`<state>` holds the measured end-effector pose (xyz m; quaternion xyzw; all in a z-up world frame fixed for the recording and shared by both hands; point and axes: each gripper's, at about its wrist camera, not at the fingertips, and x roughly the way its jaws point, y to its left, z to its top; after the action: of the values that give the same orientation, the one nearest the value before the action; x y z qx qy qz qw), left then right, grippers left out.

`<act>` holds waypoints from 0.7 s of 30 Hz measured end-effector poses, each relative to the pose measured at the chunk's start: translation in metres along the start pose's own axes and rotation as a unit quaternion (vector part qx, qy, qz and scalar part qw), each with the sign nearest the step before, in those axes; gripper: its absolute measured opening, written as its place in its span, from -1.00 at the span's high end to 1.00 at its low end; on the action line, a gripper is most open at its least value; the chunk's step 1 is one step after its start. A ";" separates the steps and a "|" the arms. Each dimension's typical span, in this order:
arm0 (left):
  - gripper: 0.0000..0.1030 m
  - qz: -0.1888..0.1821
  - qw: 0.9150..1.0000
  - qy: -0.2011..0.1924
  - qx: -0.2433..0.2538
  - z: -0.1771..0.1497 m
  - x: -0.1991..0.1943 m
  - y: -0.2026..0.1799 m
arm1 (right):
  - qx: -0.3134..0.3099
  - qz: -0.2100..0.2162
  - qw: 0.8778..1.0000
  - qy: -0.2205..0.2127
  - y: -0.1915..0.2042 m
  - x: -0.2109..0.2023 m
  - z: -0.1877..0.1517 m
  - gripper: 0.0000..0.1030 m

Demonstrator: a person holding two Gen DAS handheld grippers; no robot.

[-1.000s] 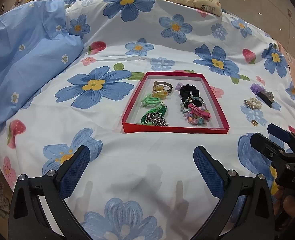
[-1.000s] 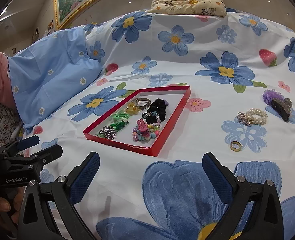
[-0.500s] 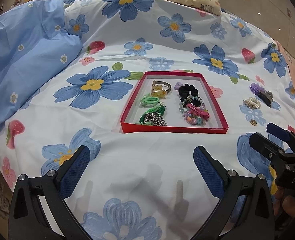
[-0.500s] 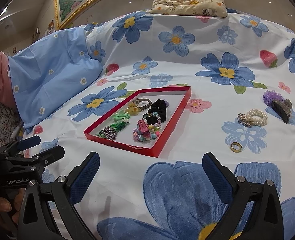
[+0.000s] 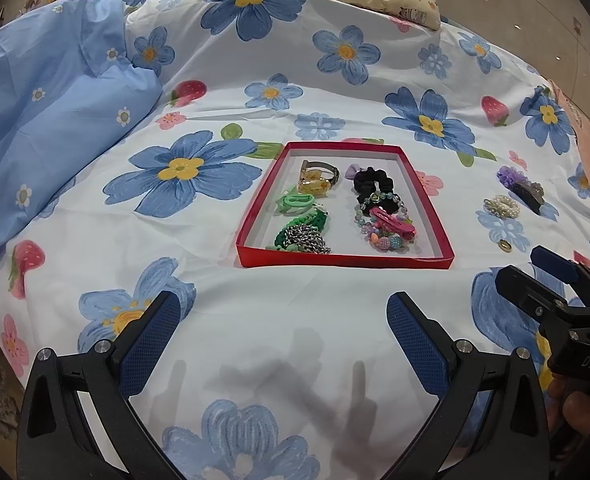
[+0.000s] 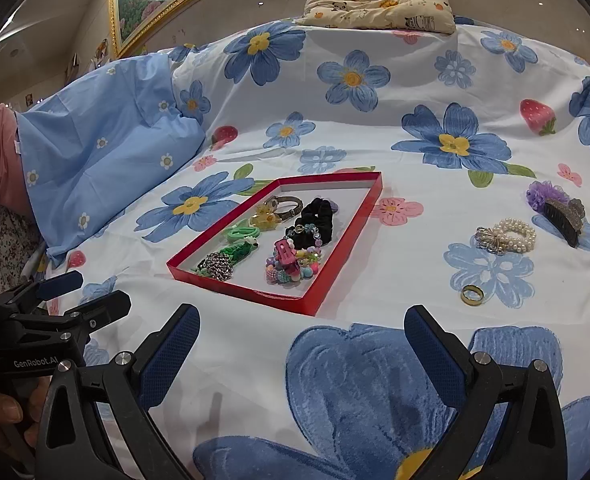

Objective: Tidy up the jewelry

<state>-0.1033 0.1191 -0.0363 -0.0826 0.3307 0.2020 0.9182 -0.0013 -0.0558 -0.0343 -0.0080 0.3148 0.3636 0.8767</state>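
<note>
Left claw (image 5: 283, 334) and right claw (image 6: 303, 346) both spread wide, empty, low in frame; red tray (image 6: 337, 272) centre, gold ring (image 6: 472, 294) at right.

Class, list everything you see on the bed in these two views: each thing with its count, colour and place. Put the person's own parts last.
Tray: one, red, middle of the bed.
Watch: one, gold and brown, far left in the tray.
Scrunchie: one, black, far right in the tray.
Hair ties: green, left side of the tray; count unclear.
Chain: one, silver, near left corner of the tray.
Bead bracelets and pink clip: mixed colours, near right in the tray; count unclear.
Pearl bracelet: one, white, on the sheet right of the tray.
Ring: one, gold, nearer than the pearls.
Hair claw: one, dark, beside a purple scrunchie.
Pillow: one, cream, far end.
Left gripper: open, empty.
Right gripper: open, empty.
</note>
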 end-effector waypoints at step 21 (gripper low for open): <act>-1.00 -0.010 1.000 0.011 -0.012 0.009 0.009 -0.006 | 0.002 -0.005 1.000 0.002 -0.006 0.004 0.008 -1.00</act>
<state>-0.0894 0.1193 -0.0354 -0.0987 0.3371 0.1955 0.9156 0.0091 -0.0559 -0.0308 -0.0084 0.3178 0.3587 0.8777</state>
